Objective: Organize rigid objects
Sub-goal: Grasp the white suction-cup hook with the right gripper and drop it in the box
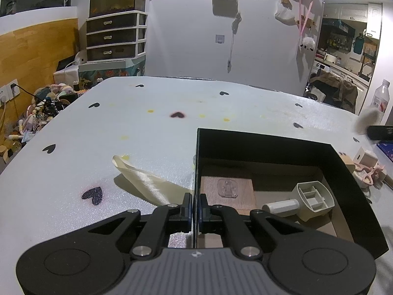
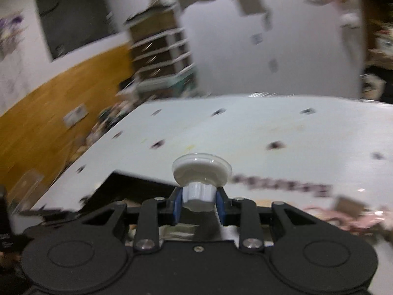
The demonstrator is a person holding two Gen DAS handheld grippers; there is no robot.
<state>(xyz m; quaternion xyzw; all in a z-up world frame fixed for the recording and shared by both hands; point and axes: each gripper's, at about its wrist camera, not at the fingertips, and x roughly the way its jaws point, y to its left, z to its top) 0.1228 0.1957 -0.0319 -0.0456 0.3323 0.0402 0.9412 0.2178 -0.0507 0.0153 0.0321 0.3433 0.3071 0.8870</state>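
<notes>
Left fingers: both fingers of the left gripper (image 1: 195,205) were pressed together, clamped on the thin near-left wall of a black box (image 1: 348,184).
Right fingers: the right gripper (image 2: 199,202) had its blue pads (image 2: 177,204) clamped on the white ribbed neck of a small white knob-shaped object (image 2: 201,174), whose wide round top faced away from the camera.
Left wrist view only: this view was sharp and looked into the open box; a cream ribbon (image 1: 145,179) lay curled on the white table (image 1: 122,127) just left of the box, touching its wall near the fingers.
Box contents: a flat wooden board (image 1: 228,191) with an engraved emblem lay on the box floor; beside it, to the right, a pale scoop-shaped piece with inner dividers and a short cylindrical handle (image 1: 302,202) rested on its side.
Outside the box: small pink and wooden items (image 1: 367,169) sat on the table beyond the right wall.
Right wrist view only: this view was motion-blurred; it showed the held object raised above the table, with a corner of the black box visible at lower left, below the gripper.
Table surface: white, scattered with small black heart marks (image 1: 92,195).
</notes>
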